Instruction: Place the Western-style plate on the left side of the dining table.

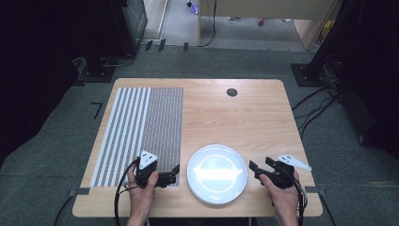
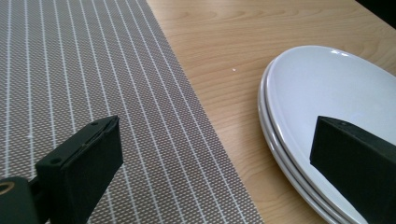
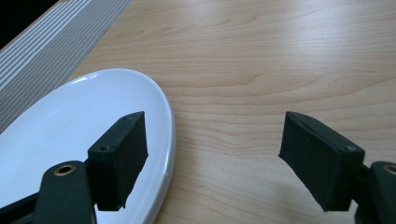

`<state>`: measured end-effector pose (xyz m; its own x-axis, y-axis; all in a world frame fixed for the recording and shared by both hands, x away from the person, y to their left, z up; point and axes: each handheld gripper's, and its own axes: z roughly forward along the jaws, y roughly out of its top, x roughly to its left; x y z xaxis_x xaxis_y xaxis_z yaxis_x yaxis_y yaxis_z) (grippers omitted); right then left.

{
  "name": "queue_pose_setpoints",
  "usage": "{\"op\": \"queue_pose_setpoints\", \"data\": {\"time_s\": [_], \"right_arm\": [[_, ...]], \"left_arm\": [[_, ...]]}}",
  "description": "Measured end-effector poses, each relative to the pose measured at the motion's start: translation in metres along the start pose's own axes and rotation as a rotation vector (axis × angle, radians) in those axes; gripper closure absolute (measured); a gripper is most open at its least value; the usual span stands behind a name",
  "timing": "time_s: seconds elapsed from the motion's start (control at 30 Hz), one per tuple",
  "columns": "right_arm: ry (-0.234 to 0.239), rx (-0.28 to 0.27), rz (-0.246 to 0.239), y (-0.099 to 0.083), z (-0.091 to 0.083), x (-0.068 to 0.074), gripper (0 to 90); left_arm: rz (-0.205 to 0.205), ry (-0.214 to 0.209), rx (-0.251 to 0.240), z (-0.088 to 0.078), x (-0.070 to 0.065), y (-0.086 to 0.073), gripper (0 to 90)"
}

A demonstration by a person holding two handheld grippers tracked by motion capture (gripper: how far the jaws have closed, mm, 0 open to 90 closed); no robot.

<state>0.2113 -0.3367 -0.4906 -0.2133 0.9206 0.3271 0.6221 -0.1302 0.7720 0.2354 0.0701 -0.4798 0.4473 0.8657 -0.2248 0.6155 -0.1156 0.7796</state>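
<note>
A stack of two white plates (image 1: 217, 174) sits near the front edge of the wooden table (image 1: 235, 117). A grey striped placemat (image 1: 141, 127) lies flat to the left of the stack. My left gripper (image 1: 175, 176) rests at the placemat's near right corner and points toward the plates, open and holding nothing. In the left gripper view its jaws (image 2: 217, 130) straddle the mat's edge (image 2: 140, 116) and the plates' rim (image 2: 275, 135). My right gripper (image 1: 255, 168) hovers just right of the plates, open. In the right gripper view it (image 3: 215, 123) has one jaw over the plate's rim (image 3: 166, 116) and nothing between the pads.
A round black cable hole (image 1: 231, 92) sits near the table's far edge. Bare wood (image 3: 261, 56) stretches behind and to the right of the plates. Dark equipment and cables (image 1: 324, 94) stand on the carpet around the table.
</note>
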Motion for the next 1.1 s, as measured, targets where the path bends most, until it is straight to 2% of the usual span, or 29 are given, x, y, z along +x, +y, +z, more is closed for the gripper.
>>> {"op": "queue_pose_setpoints", "data": {"time_s": [0.1,0.27,0.3,0.4,0.53,0.63,0.67,0.7,0.73,0.77,0.8,0.83,0.87,0.9,0.93,1.03,1.07,1.1], "right_arm": [[0.0,-0.019,-0.01,0.0,0.002,0.006,28.1],[0.001,-0.048,-0.011,0.0,0.002,0.012,42.3],[0.009,-0.046,-0.008,0.0,0.002,0.012,45.5],[0.074,-0.04,0.032,-0.002,0.003,0.009,59.1],[0.099,-0.039,0.055,-0.004,0.004,0.008,63.8],[0.117,-0.013,0.1,-0.006,0.006,0.008,65.1],[0.133,-0.02,0.13,-0.008,0.006,0.007,67.8],[0.133,-0.02,0.13,-0.008,0.006,0.007,67.8],[0.174,-0.034,0.183,-0.011,0.007,0.007,71.3],[0.19,-0.037,0.195,-0.012,0.008,0.006,71.9],[0.194,-0.034,0.202,-0.012,0.009,0.006,73.3],[0.194,-0.034,0.202,-0.012,0.009,0.006,73.3],[0.185,-0.018,0.212,-0.013,0.01,0.005,74.5],[0.185,-0.018,0.212,-0.013,0.01,0.005,74.5],[0.17,-0.004,0.233,-0.014,0.01,0.004,75.5],[0.167,0.002,0.256,-0.015,0.011,0.002,77.1],[0.17,0.011,0.272,-0.015,0.011,0.001,78.0],[0.187,0.034,0.319,-0.016,0.011,-0.001,79.1]], "left_arm": [[-0.002,-0.011,0.002,0.001,-0.002,-0.001,2.3],[-0.002,-0.074,0.022,0.004,-0.007,-0.003,2.3],[0.001,-0.077,0.028,0.005,-0.008,-0.004,2.3],[-0.001,-0.089,0.036,0.007,-0.011,-0.005,2.4],[0.002,-0.094,0.057,0.009,-0.015,-0.005,6.8],[-0.006,-0.097,0.061,0.009,-0.017,-0.006,14.6],[-0.005,-0.118,0.07,0.01,-0.019,-0.006,15.1],[-0.005,-0.118,0.07,0.01,-0.019,-0.006,17.1],[-0.009,-0.144,0.073,0.011,-0.021,-0.007,21.1],[-0.009,-0.144,0.073,0.011,-0.021,-0.007,22.5],[-0.02,-0.167,0.073,0.011,-0.021,-0.008,24.5],[-0.02,-0.167,0.073,0.011,-0.021,-0.008,26.8],[-0.037,-0.201,0.077,0.011,-0.021,-0.009,30.6],[-0.037,-0.201,0.077,0.011,-0.021,-0.009,33.4],[-0.047,-0.229,0.087,0.013,-0.022,-0.01,37.0],[-0.055,-0.243,0.102,0.014,-0.022,-0.011,42.3],[-0.062,-0.254,0.111,0.016,-0.022,-0.012,42.3],[-0.071,-0.264,0.123,0.018,-0.023,-0.014,43.8]]}}
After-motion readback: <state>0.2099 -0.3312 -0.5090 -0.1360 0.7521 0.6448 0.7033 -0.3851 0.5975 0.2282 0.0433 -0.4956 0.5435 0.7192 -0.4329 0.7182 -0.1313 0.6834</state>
